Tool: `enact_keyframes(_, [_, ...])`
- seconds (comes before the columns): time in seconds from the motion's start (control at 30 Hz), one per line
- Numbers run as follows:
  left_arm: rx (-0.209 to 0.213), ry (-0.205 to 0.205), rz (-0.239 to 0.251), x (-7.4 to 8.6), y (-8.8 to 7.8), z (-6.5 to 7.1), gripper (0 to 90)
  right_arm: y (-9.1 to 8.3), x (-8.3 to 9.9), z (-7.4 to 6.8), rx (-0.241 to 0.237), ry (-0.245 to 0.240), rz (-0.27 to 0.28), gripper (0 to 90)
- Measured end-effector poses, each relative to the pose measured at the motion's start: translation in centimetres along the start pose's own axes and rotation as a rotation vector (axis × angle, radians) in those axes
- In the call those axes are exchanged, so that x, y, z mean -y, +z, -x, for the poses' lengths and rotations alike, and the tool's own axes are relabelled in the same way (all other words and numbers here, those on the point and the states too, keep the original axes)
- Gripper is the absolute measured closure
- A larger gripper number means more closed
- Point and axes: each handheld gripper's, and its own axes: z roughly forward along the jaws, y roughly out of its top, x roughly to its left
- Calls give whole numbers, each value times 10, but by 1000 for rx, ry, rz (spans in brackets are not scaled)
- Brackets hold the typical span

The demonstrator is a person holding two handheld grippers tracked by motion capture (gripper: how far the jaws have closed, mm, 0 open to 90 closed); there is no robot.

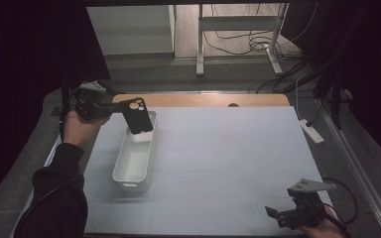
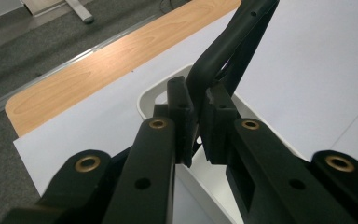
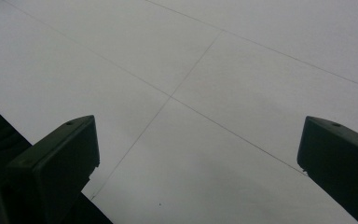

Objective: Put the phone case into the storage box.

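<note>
Phone case [image 2: 233, 46]: top cut off at 12 o'clock. Tray [image 2: 154, 93]: largely hidden behind the jaws. Right hand [image 1: 322, 229]: cropped at 6 o'clock.

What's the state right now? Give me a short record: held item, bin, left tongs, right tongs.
held item: black phone case, pinched at one edge, hanging tilted over the bin's far end
bin: white, oblong, on the grey mat; nothing seen inside
left tongs: shut on the case, above the bin
right tongs: open, nothing between them, over bare mat at the near right corner
</note>
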Motion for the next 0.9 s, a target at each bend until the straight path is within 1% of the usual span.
enact_keyframes(0.3, [-5, 15, -9, -3, 14, -3, 833, 0, 0, 0, -3, 1, 2, 0])
enact_keyframes(0.4, [-9, 19, -14, -2, 21, -6, 833, 0, 0, 0, -3, 2, 5, 0])
enact_keyframes(0.57, [-6, 15, -11, -2, 27, -9, 833, 0, 0, 0, -5, 3, 3, 0])
enact_keyframes(0.7, [-11, 23, -14, -3, 33, -10, 832, 0, 1, 1, -9, 6, 5, 0])
enact_keyframes(0.9, [-23, 23, -17, -3, 40, -12, 832, -1, 1, 1, -11, 7, 2, 0])
